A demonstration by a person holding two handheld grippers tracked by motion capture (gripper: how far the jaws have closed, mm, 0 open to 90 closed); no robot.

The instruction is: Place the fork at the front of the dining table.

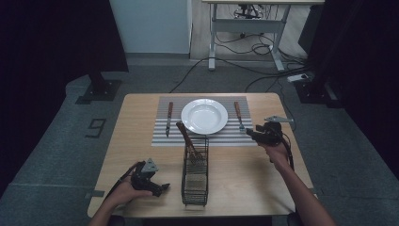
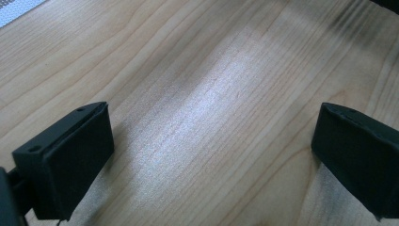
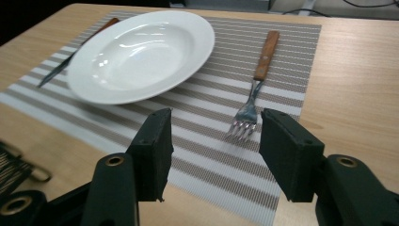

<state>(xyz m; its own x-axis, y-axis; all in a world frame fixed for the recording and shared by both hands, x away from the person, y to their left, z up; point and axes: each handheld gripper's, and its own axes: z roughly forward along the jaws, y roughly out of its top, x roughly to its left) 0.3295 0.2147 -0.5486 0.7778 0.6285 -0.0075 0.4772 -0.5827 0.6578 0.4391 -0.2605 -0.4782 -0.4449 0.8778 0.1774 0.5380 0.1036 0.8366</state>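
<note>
A white plate (image 1: pixel 204 116) (image 3: pixel 141 56) sits in the middle of a striped placemat (image 1: pixel 162 136) (image 3: pixel 291 42). A wooden-handled knife (image 1: pixel 169 117) (image 3: pixel 70 59) lies to its left and a wooden-handled fork (image 1: pixel 238 115) (image 3: pixel 258 77) to its right. My right gripper (image 1: pixel 250 133) (image 3: pixel 214 125) is open and hovers just short of the fork's tines, holding nothing. Near the table's front left, my left gripper (image 1: pixel 161 189) (image 2: pixel 211 122) is wide open just above bare wood, also holding nothing.
A black wire basket (image 1: pixel 195 176) (image 3: pixel 14 165) stands at the front centre of the wooden table (image 1: pixel 136 141), with a wooden-handled utensil (image 1: pixel 185 135) leaning in its far end. Beyond the table are cables on the floor (image 1: pixel 263 70) and a desk frame (image 1: pixel 244 28).
</note>
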